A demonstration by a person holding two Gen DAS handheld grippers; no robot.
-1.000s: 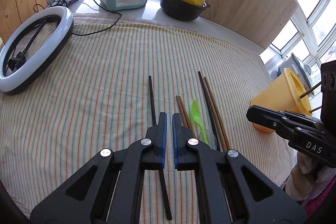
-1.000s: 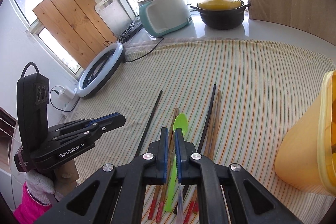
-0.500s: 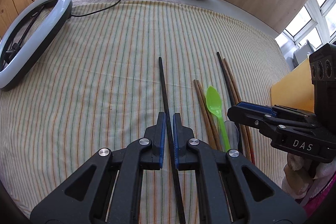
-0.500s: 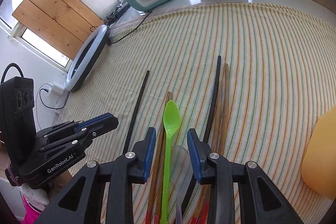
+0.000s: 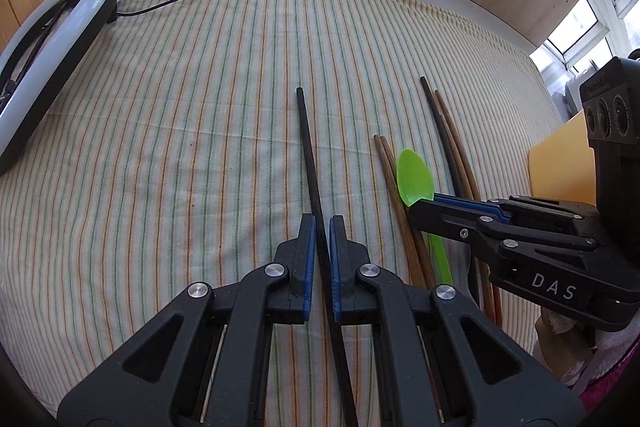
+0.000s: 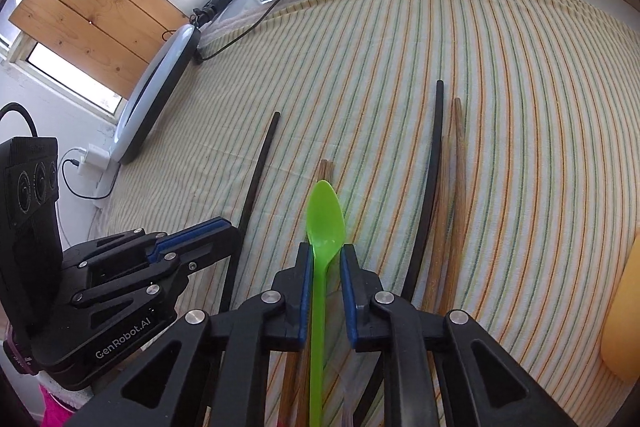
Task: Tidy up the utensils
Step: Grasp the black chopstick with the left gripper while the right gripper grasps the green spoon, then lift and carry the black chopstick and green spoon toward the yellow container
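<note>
Left wrist view shows the striped cloth (image 5: 168, 131) covering the table, and on it the left claw (image 5: 319, 223) is clenched on a black chopstick (image 5: 307, 143) that lies flat. The right claw (image 6: 325, 253) is released, its fingers on both sides of the green spoon (image 6: 325, 223) handle, beside brown chopsticks (image 6: 456, 195).

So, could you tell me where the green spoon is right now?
The green spoon lies on the striped cloth, between the right gripper fingers, brown chopsticks just left.
</note>
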